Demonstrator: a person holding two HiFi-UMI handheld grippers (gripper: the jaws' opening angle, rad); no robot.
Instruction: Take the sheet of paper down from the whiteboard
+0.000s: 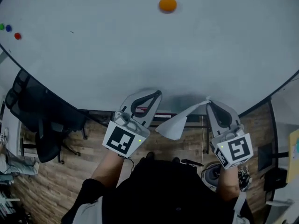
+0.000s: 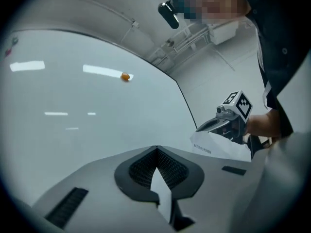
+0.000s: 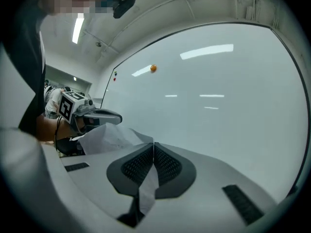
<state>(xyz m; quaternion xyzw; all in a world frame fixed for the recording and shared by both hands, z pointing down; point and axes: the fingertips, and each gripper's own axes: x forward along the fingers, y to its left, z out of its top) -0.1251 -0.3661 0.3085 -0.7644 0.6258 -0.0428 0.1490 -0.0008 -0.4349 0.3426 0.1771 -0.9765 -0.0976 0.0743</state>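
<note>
The white sheet of paper (image 1: 175, 125) is off the whiteboard (image 1: 117, 45) and hangs crumpled in the air below its lower edge. My right gripper (image 1: 209, 101) is shut on the sheet's upper right corner. In the right gripper view the paper (image 3: 104, 137) spreads left from those jaws (image 3: 153, 143), under the left gripper (image 3: 119, 116). My left gripper (image 1: 158, 93) is level beside it, shut, its tips clear of the sheet. In the left gripper view the jaws (image 2: 155, 148) meet with no paper at their tips, and the sheet (image 2: 218, 148) hangs at the right gripper (image 2: 199, 128).
An orange magnet (image 1: 167, 4) stays on the board above. Small coloured magnets (image 1: 17, 36) sit at the board's far left. A black office chair (image 1: 32, 111) stands on the wood floor at the left. The person's dark torso (image 1: 173, 190) fills the lower middle.
</note>
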